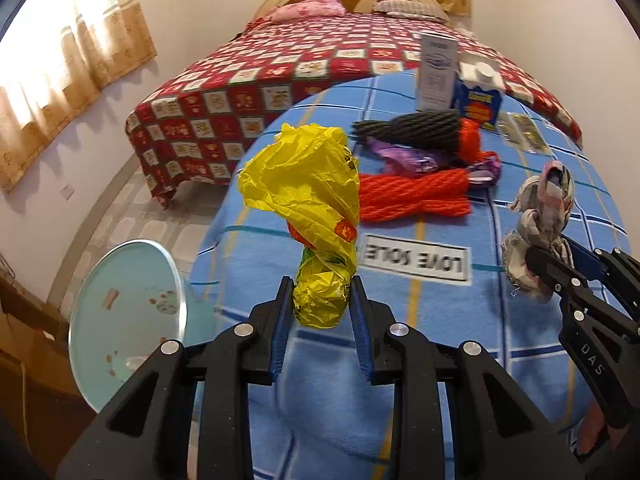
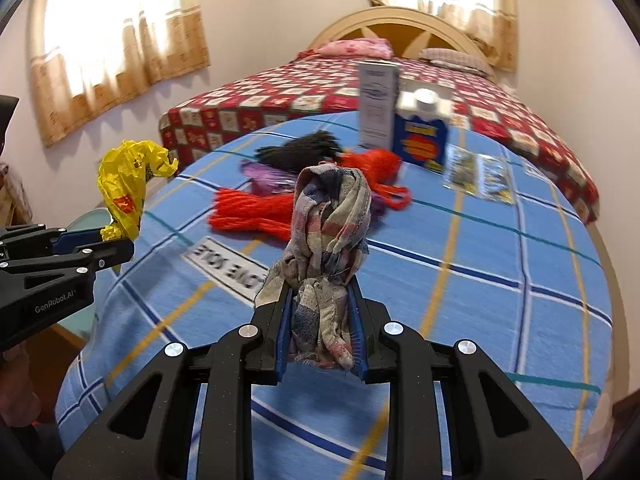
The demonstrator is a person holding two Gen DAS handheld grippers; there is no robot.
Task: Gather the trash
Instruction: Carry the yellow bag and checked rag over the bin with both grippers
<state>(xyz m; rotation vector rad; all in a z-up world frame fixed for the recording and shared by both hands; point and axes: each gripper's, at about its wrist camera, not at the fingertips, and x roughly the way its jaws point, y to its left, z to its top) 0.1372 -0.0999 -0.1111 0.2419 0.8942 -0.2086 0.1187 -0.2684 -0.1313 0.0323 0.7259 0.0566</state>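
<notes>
My left gripper (image 1: 320, 300) is shut on a crumpled yellow plastic bag (image 1: 308, 196), held above the left edge of the blue checked blanket (image 1: 440, 320). The same bag (image 2: 128, 184) shows at the left of the right wrist view, in the left gripper (image 2: 116, 242). My right gripper (image 2: 320, 304) is shut on a knotted, faded checked rag (image 2: 332, 232), lifted over the blanket (image 2: 480, 280). That rag (image 1: 540, 220) and the right gripper (image 1: 538, 258) appear at the right of the left wrist view.
On the blanket lie orange yarn (image 1: 416, 196), black yarn (image 1: 412, 130), a purple wrapper (image 1: 404, 158), a white carton (image 1: 438, 72), a blue carton (image 1: 480, 96) and foil sachets (image 2: 476, 174). A round pale-blue bin lid (image 1: 128, 320) stands low at the left. A red patterned bed (image 1: 280, 68) is behind.
</notes>
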